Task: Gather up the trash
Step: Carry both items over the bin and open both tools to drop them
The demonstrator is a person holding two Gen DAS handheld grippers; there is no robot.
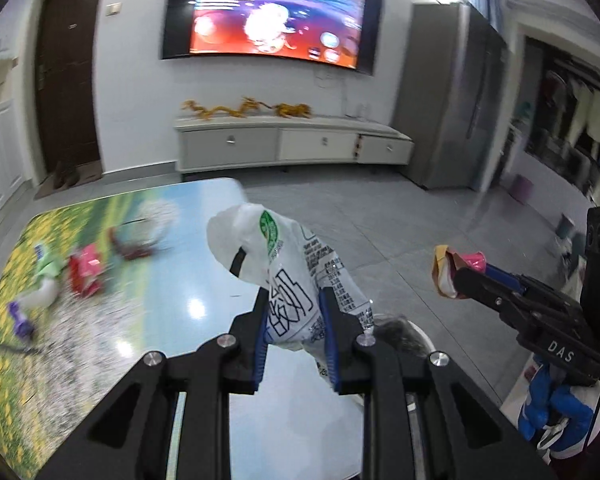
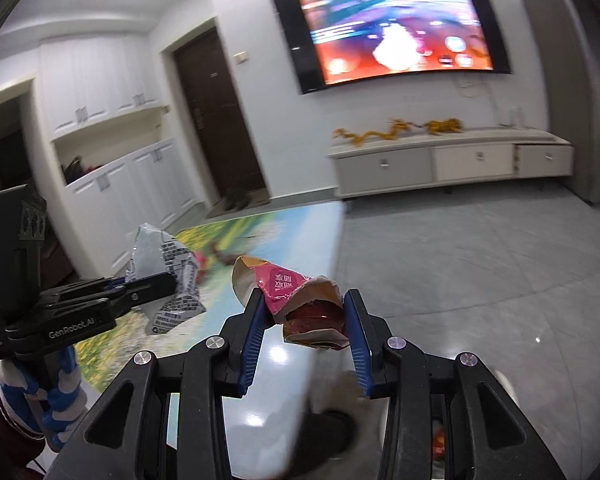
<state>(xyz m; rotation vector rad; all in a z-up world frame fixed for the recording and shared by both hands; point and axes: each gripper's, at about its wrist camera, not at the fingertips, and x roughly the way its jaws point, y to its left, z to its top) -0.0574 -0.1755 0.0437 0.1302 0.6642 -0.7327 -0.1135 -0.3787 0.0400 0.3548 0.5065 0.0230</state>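
Clamped between my left gripper's (image 1: 296, 320) blue pads is a white printed wrapper (image 1: 288, 276), raised over the near edge of the flower-print table (image 1: 100, 320). To its right, my right gripper (image 2: 305, 320) pinches a crumpled pink-and-tan wrapper (image 2: 300, 304); more blurred litter (image 1: 84, 272) lies at the table's far left.

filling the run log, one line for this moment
left gripper: shut on white wrapper | right gripper: shut on pink wrapper | more trash on table

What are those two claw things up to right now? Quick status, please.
Left gripper clamped on crumpled white plastic wrapper. Right gripper clamped on torn pink-and-tan paper packet. More litter on flower-print table. Nothing blocking.
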